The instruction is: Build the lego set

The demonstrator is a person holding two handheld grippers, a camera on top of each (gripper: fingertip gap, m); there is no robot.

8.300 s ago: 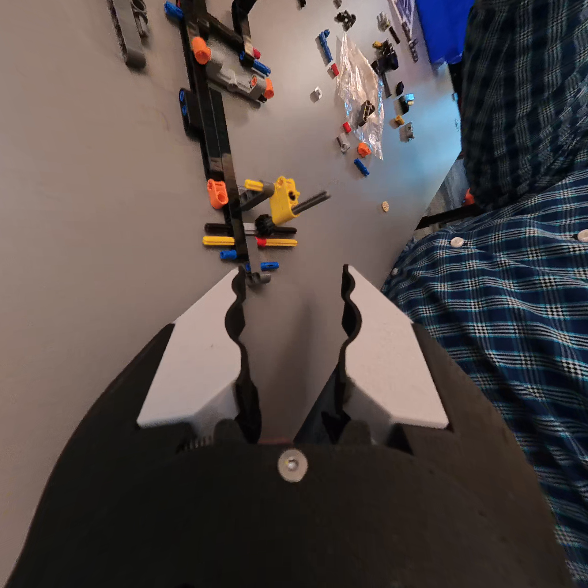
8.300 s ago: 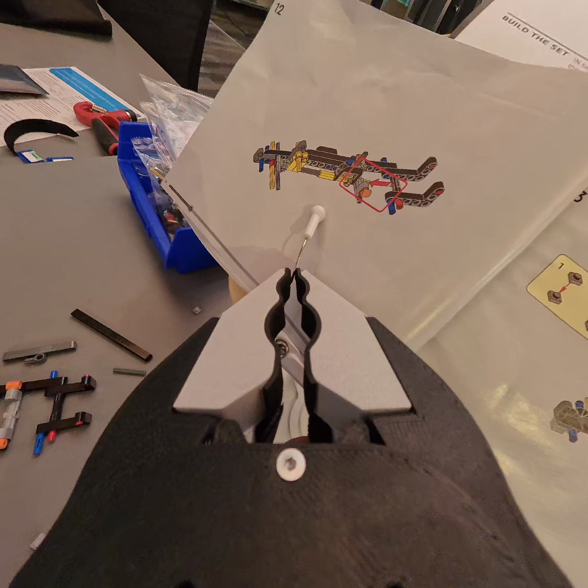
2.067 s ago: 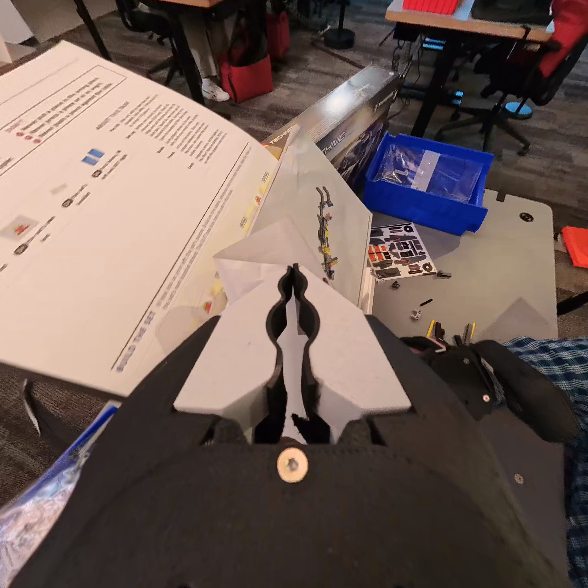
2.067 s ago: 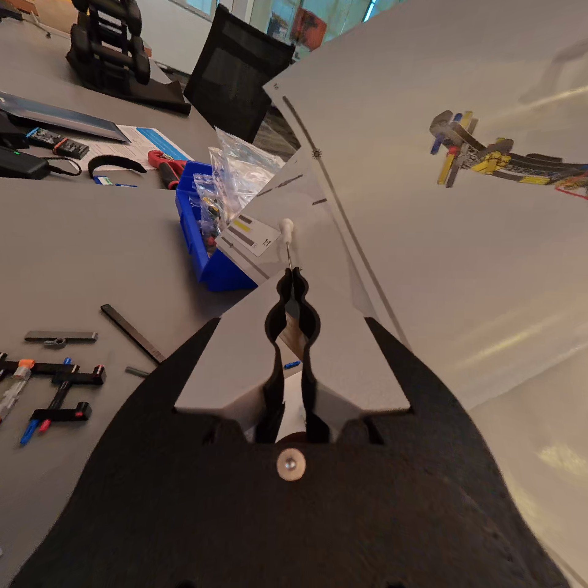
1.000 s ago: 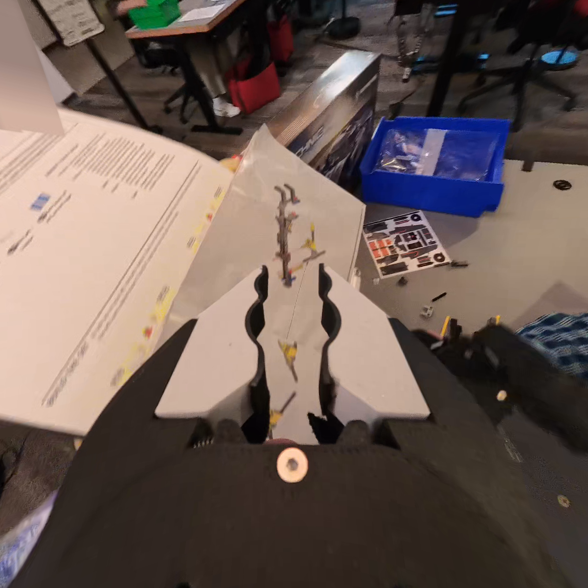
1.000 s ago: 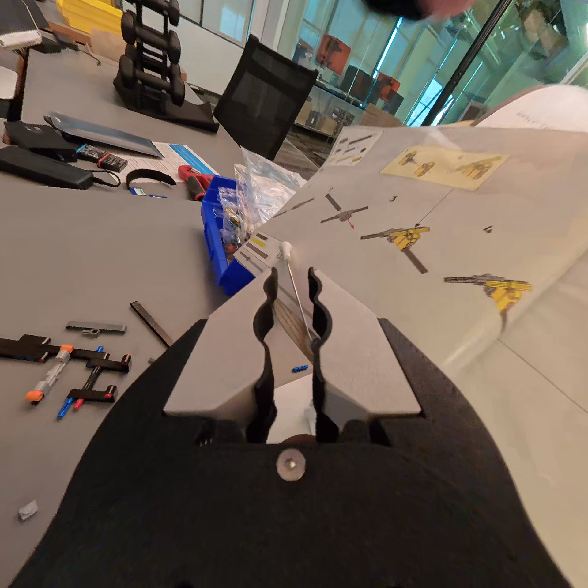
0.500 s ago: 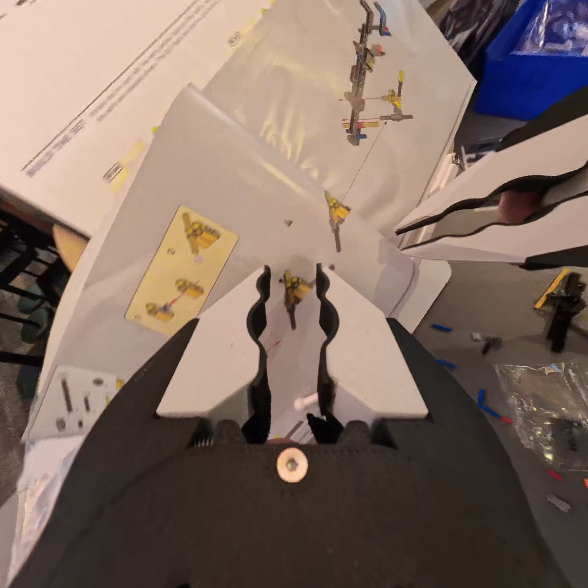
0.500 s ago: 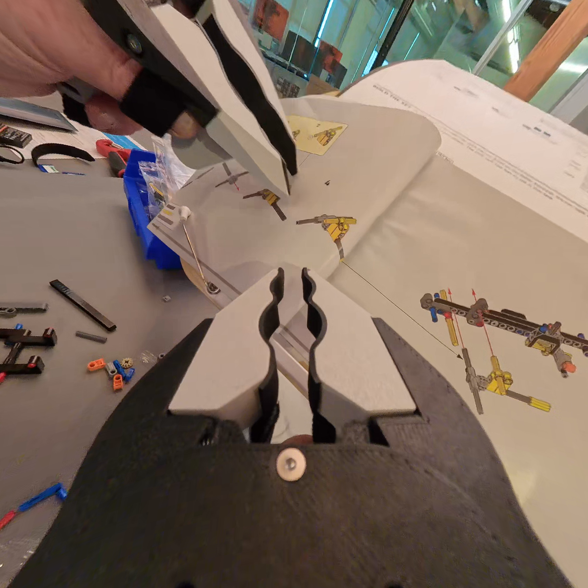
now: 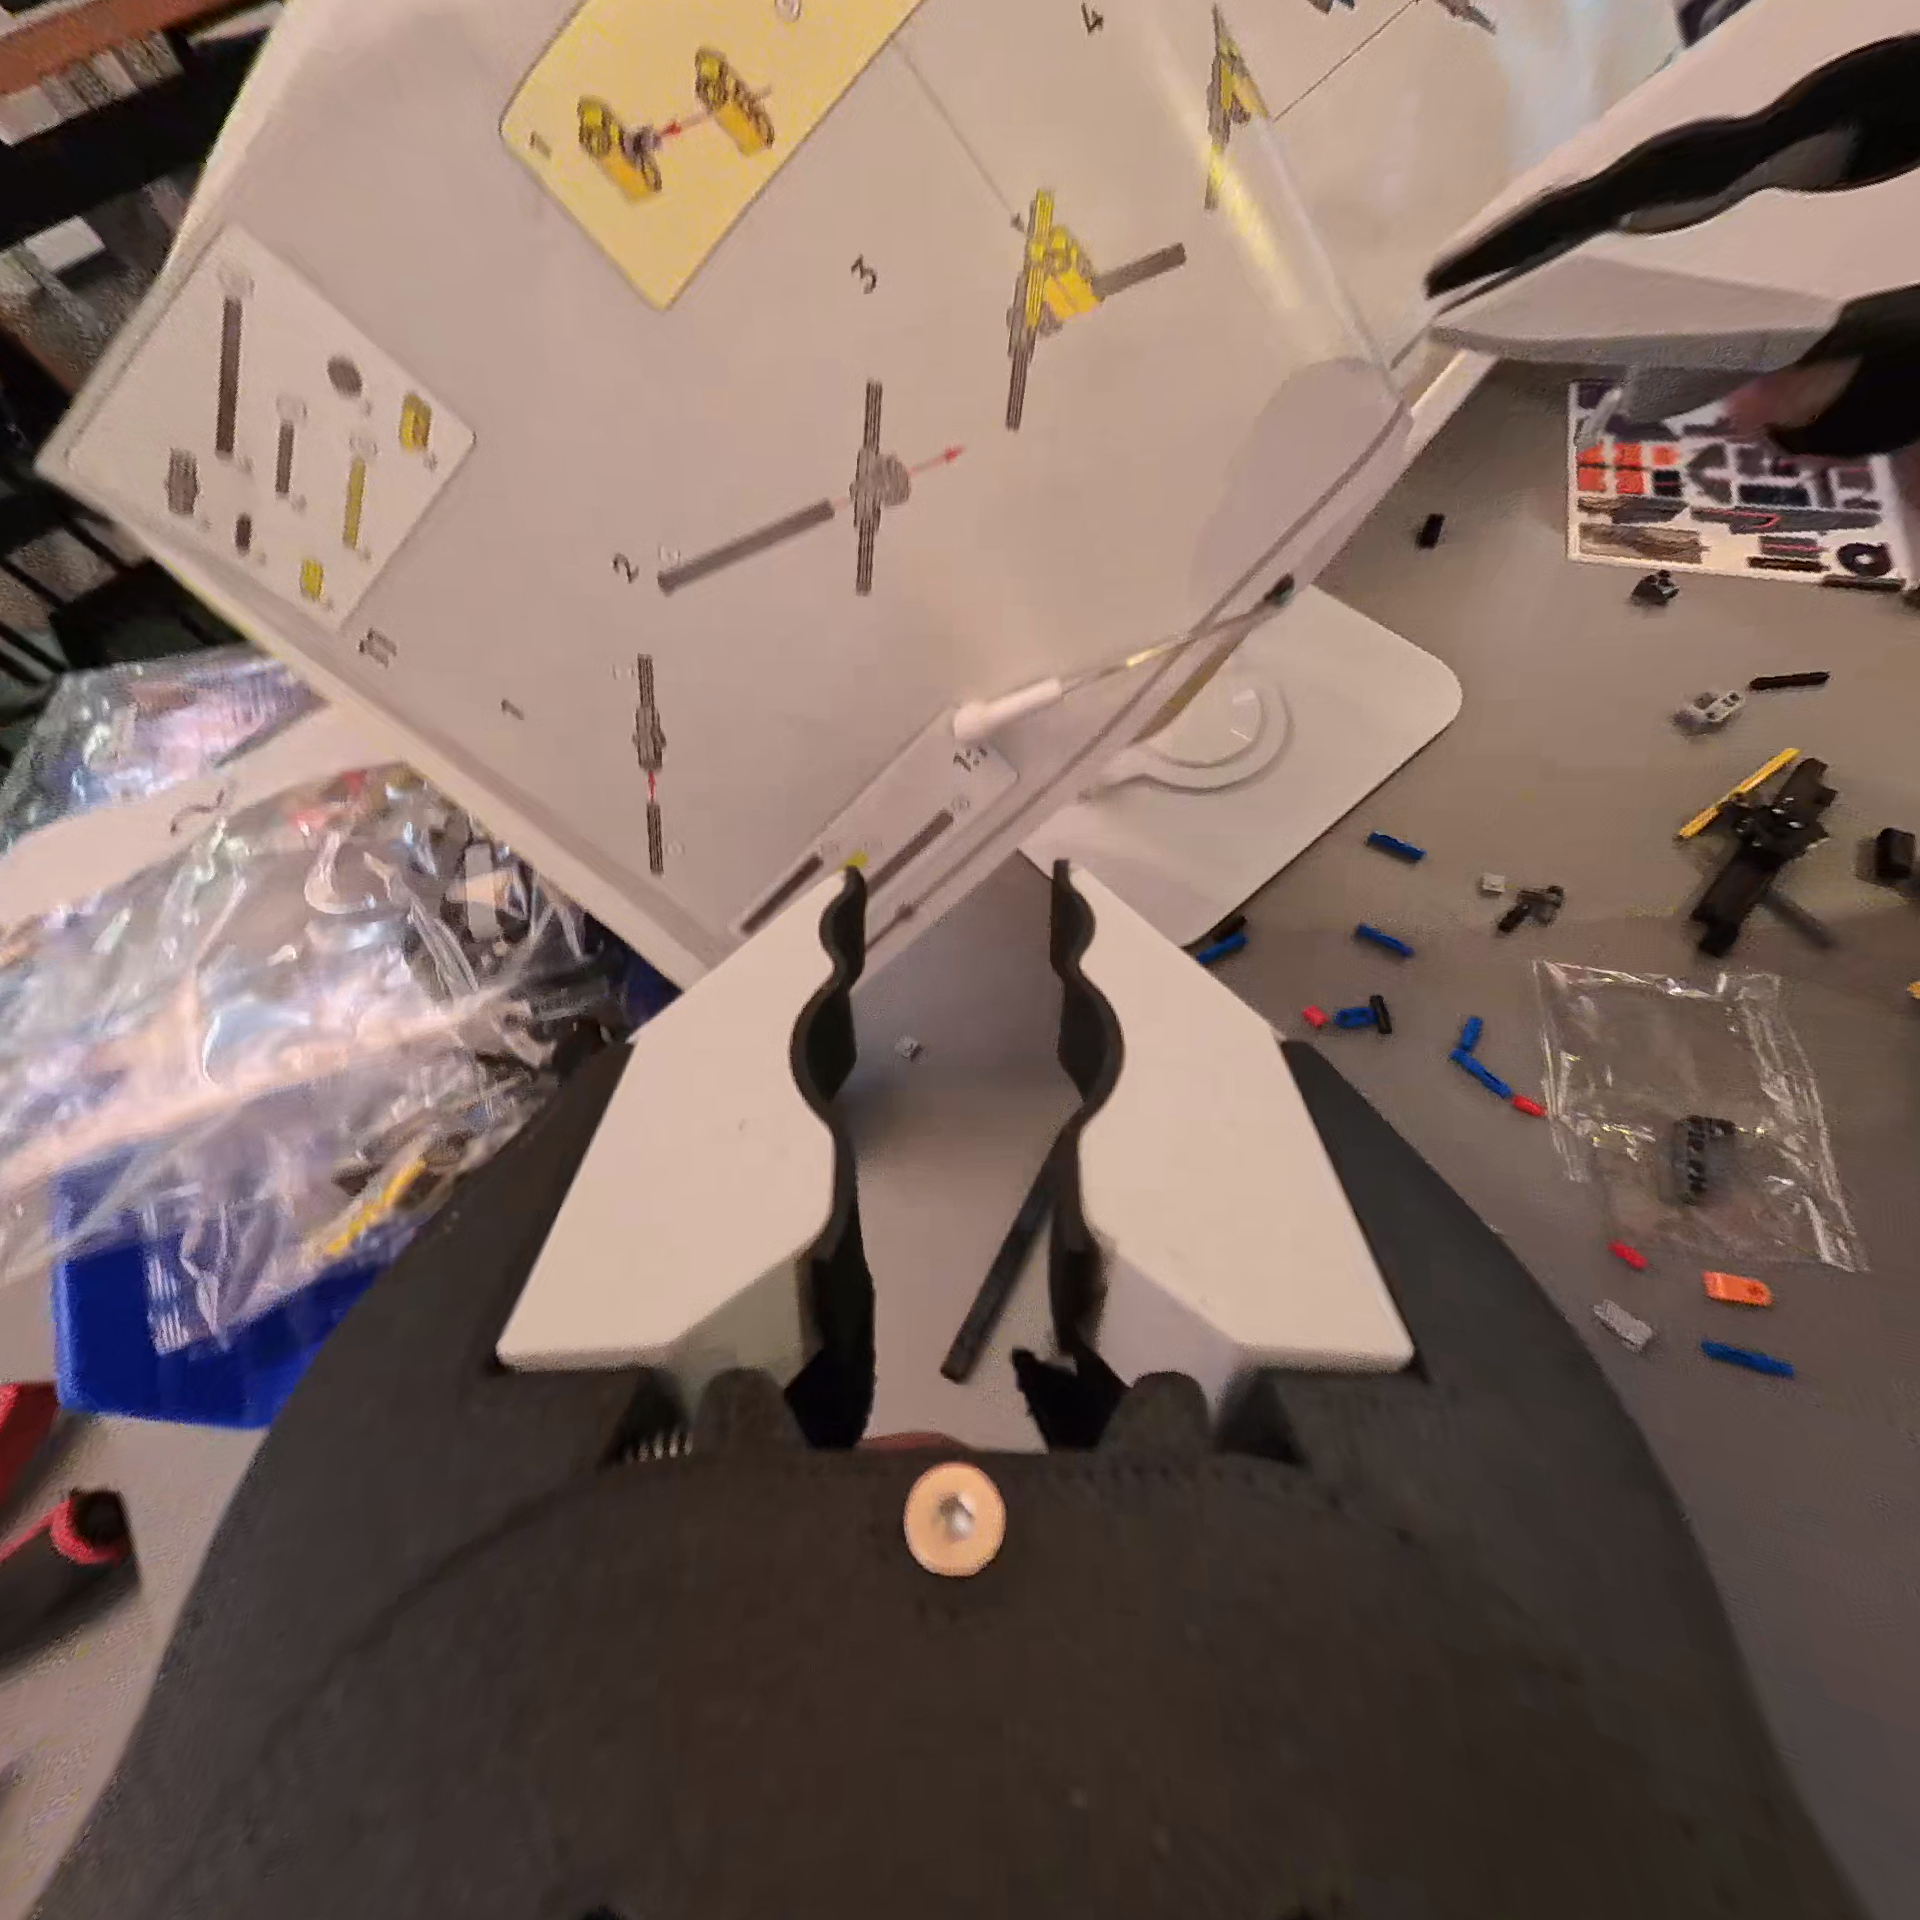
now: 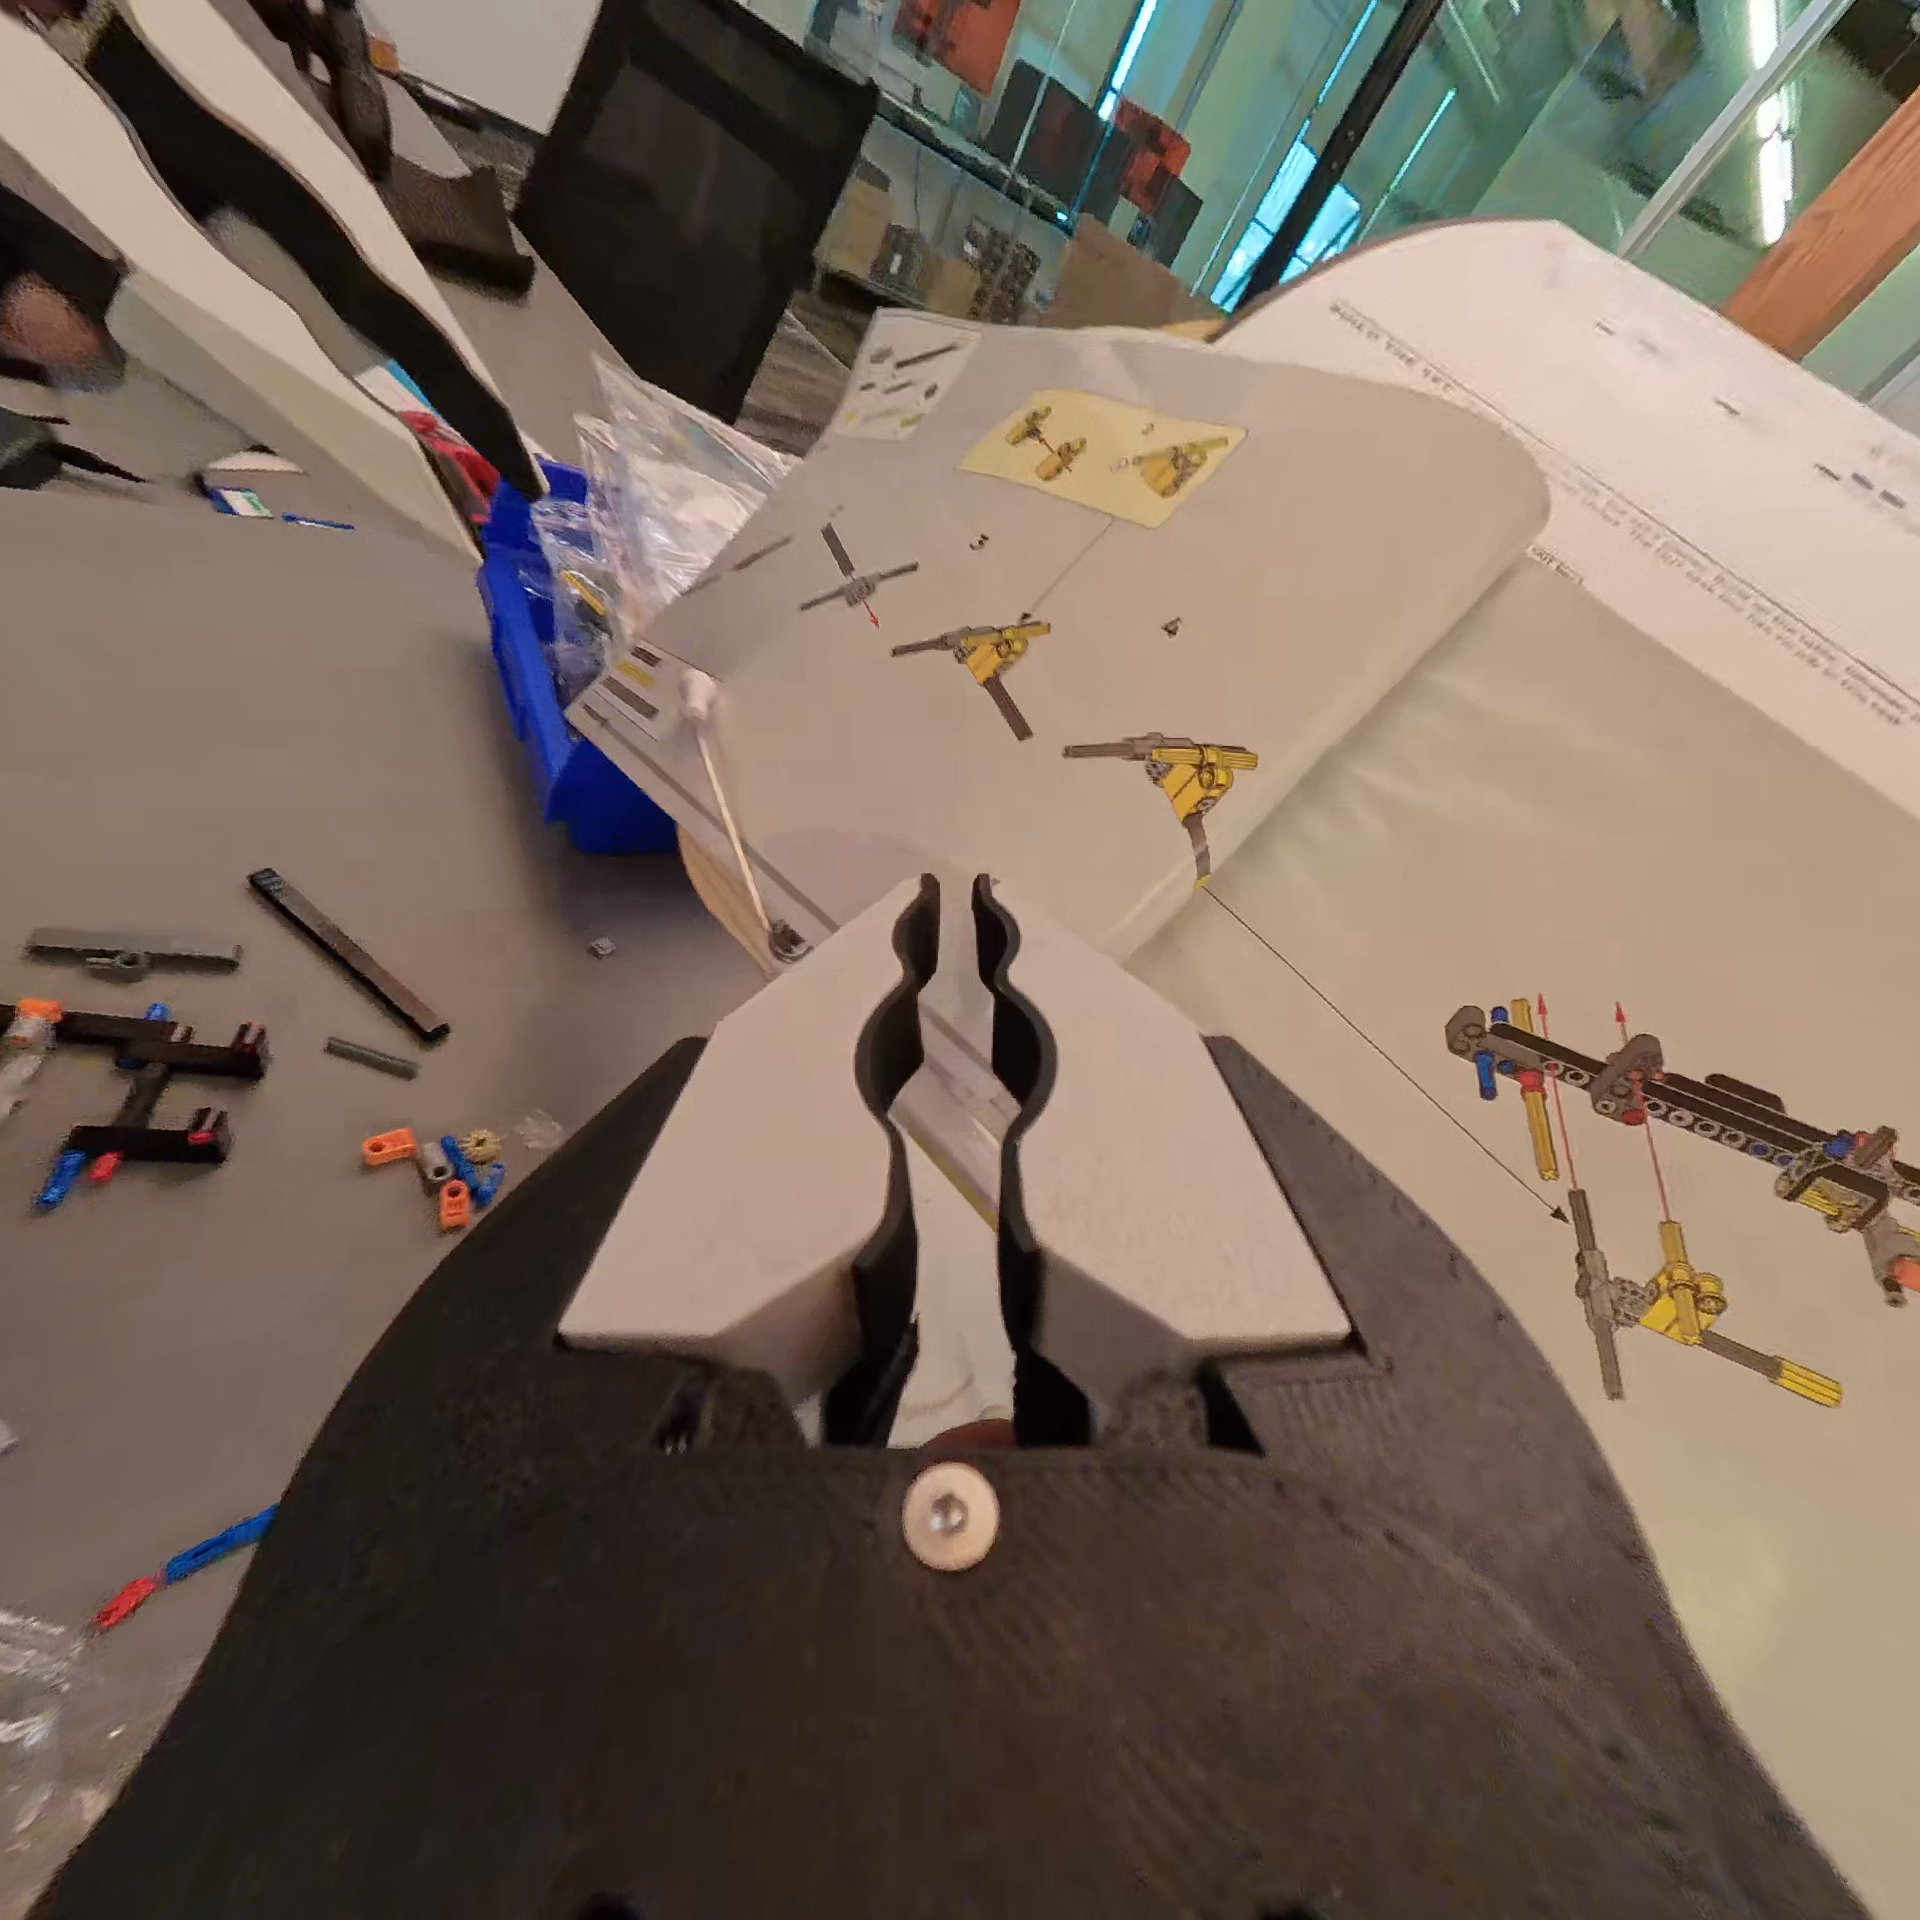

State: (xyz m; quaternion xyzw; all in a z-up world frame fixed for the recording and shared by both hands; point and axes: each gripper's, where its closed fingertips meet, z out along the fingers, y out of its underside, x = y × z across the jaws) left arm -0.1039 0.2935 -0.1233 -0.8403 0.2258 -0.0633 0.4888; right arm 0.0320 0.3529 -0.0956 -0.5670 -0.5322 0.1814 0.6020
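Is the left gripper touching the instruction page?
Apart. The right wrist view shows the left gripper up over the blue bin, with the bin and the plastic bag visible between it and the instruction page.

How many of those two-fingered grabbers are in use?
2. The left gripper, fingers apart, faces the instruction manual's lower corner; the right gripper points at its bottom edge.

A grey table (image 10: 208, 727) fronts a black chair (image 10: 686, 187), glass partitions (image 10: 1507, 125) and a wooden post (image 10: 1839, 229).

Instruction booklet (image 9: 727, 436) ahead (table (image 9: 1558, 644) beside)
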